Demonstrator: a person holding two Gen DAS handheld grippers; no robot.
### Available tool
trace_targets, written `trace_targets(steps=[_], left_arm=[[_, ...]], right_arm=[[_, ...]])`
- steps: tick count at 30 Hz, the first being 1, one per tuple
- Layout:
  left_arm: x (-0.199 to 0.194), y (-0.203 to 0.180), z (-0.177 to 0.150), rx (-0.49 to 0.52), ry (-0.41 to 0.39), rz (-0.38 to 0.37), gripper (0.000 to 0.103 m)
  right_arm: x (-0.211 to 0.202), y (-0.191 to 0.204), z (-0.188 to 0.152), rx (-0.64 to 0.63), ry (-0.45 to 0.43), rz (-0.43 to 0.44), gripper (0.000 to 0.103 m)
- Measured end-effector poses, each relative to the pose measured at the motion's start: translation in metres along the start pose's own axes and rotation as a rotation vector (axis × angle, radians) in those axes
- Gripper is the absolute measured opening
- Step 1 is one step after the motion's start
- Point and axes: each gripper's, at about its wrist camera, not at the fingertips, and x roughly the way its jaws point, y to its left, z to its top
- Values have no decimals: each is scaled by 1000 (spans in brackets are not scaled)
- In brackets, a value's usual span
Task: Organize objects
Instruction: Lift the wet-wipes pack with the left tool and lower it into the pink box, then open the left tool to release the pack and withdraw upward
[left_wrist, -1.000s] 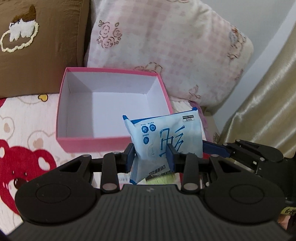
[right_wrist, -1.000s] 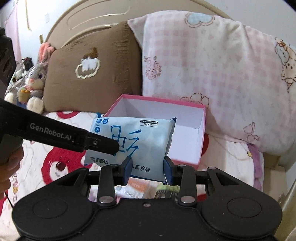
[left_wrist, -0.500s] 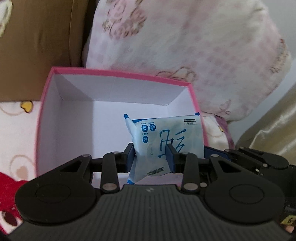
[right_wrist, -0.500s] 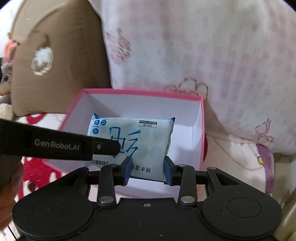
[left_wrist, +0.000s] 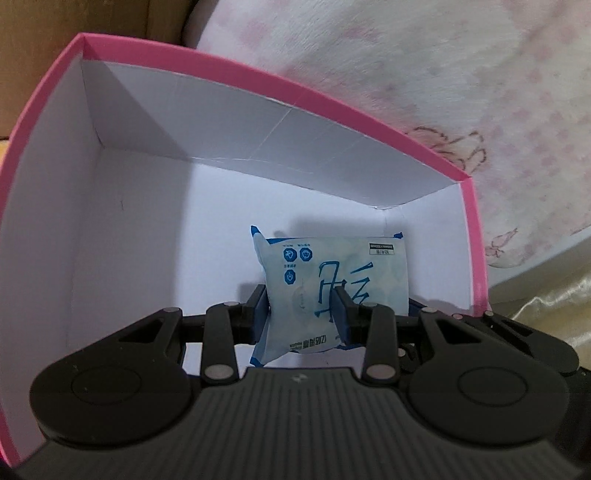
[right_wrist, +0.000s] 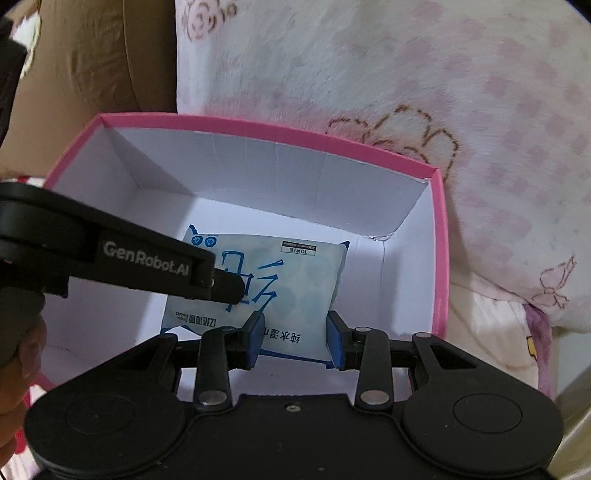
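A pale blue wet-wipes pack (left_wrist: 332, 273) with blue lettering hangs inside the pink box (left_wrist: 236, 66), over its white floor near the right wall. My left gripper (left_wrist: 300, 302) is shut on the pack's left end. The right gripper (right_wrist: 295, 330) is shut on the lower edge of the same pack (right_wrist: 295, 273). In the right wrist view the left gripper (right_wrist: 229, 288) reaches in from the left and pinches the pack over the box (right_wrist: 258, 123). Whether the pack touches the floor of the box I cannot tell.
A pink checked pillow (left_wrist: 443, 74) leans right behind the box, and a brown pillow (right_wrist: 92, 55) stands at the back left. A gold curtain (left_wrist: 546, 295) hangs at the right. A person's hand (right_wrist: 18, 354) holds the left gripper's handle.
Both grippers have carried the pack forward and down, from in front of the box to inside it. The box now fills both views. The grips have not changed.
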Motion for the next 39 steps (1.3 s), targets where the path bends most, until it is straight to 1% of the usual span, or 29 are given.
trace_targets(steps=[1,4,6,7,8,9,11,15,16,19,21,22,25,28,30,32,36,38,39], left_arm=[[2,-1,0,-1,0,5,36],[5,-6,-1,30,-2,59,36],[9,-8,-2,35,-13,89,35],[11,-8,-3,29,-12,92,27],[15,-7,-3,22,-1,83,27],[18,-7,-3,8,10,64,27],[22,-7,-6,-16,22,48,27],[21,-8,-15,-24,-10,108,29],[21,-8,-17,-25,-11,116,30],[20,-11,-16,-33,-11,110,28],[23,-13,-13,-25,-15,116,28],[25,-15,-12,-34,-15,116,27],[29,-12,-5,-65,-8,87,25],[36,-14,-2,-118,13,56,25],[37,-17,-2,-121,9,53,25],[37,-20,-2,-106,-2,63,25],[35,-24,0,-91,-25,60,23],[35,-25,2,-92,-27,53,18],[35,-25,4,-97,-26,49,18]], right_arm=[[1,0,0,-7,2,-5,40],[8,-3,1,3,19,-1,31],[12,-4,0,4,26,2,21],[14,-3,-1,-8,25,-7,16],[16,-2,-2,-16,22,-5,11],[18,-2,-3,-15,22,0,10],[21,-2,-6,-5,26,3,9],[15,-2,-13,-20,-9,-12,10],[11,-4,-17,-21,-18,3,11],[-1,-8,-26,-42,-24,71,13],[-2,-8,-28,-85,1,112,13],[-2,-6,-29,-99,14,120,13],[3,5,-28,-127,46,118,14],[9,4,-28,-143,79,136,14],[15,6,-30,-153,108,127,14],[18,10,-31,-174,115,107,14],[23,13,-27,-145,135,92,14],[23,12,-23,-109,143,83,14],[22,13,-22,-98,147,78,14]])
